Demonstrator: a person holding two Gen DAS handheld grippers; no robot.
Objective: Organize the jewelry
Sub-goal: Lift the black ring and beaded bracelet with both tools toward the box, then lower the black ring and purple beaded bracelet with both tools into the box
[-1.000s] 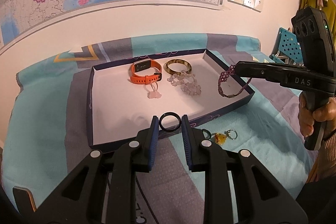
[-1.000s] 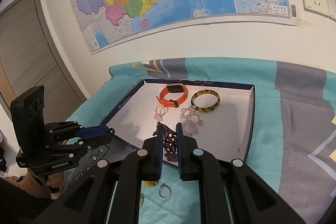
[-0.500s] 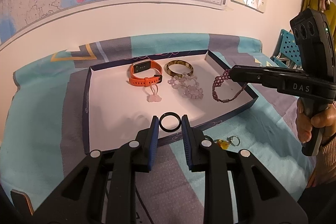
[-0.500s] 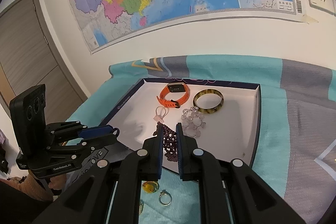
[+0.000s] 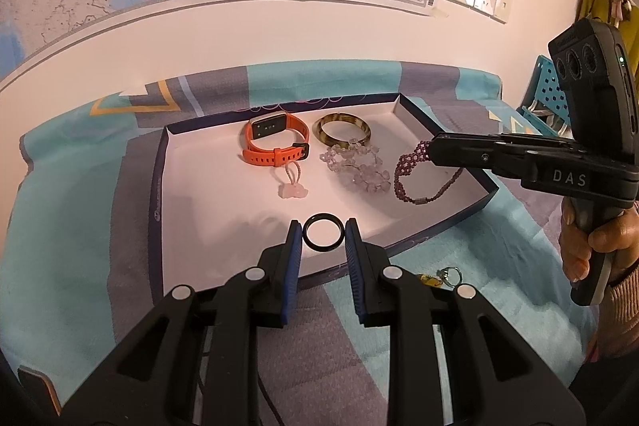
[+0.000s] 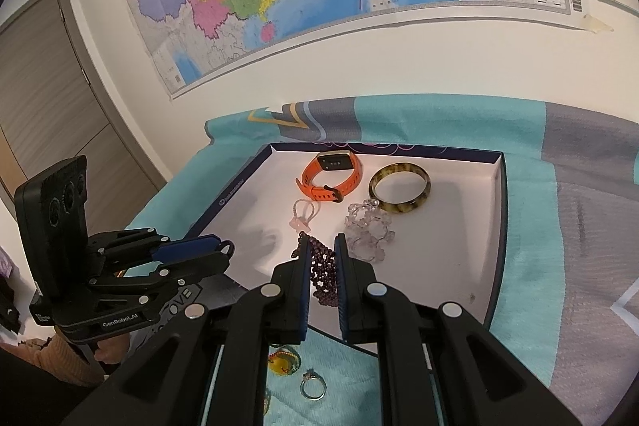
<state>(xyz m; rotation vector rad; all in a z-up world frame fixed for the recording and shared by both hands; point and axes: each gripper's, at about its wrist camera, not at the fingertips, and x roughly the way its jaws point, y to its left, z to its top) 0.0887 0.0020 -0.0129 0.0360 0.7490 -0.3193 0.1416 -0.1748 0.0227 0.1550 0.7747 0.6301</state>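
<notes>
The task looks to be past its middle. In the shallow white tray with dark blue walls (image 5: pixel 159 186), which lies on a surface covered by a teal and grey patterned cloth (image 5: pixel 72 226), four pieces already rest: an orange rubber watch band (image 5: pixel 275 142) and a brown mottled bangle (image 5: pixel 341 130) near the far wall, a small pink charm on a cord (image 5: pixel 293 186) just in front of the watch band, and a clear crystal bead bracelet (image 5: pixel 357 168) touching the near side of the bangle.

Two pieces are in transfer. The left hand-held gripper (image 5: pixel 322 246) is closed on a plain black ring (image 5: pixel 322 235), which it holds by its two sides above the near wall of the tray. The right hand-held gripper (image 6: pixel 321 266) is clamped on a dark purple beaded bracelet (image 6: pixel 321 270); in the left wrist view the bracelet (image 5: pixel 415 182) hangs from it over the right part of the tray, with its lower end at the tray floor or very close to it, I cannot tell which.

Outside the tray, on the cloth just beside the near wall, some small pieces are left: a yellow amber-like piece (image 6: pixel 283 362) and a thin silver ring with a small stone (image 6: pixel 312 386). There is possibly one more at the left of them, mostly hidden. In my judgement, what is left is to set down the two held pieces and then bring these small ones inside.
</notes>
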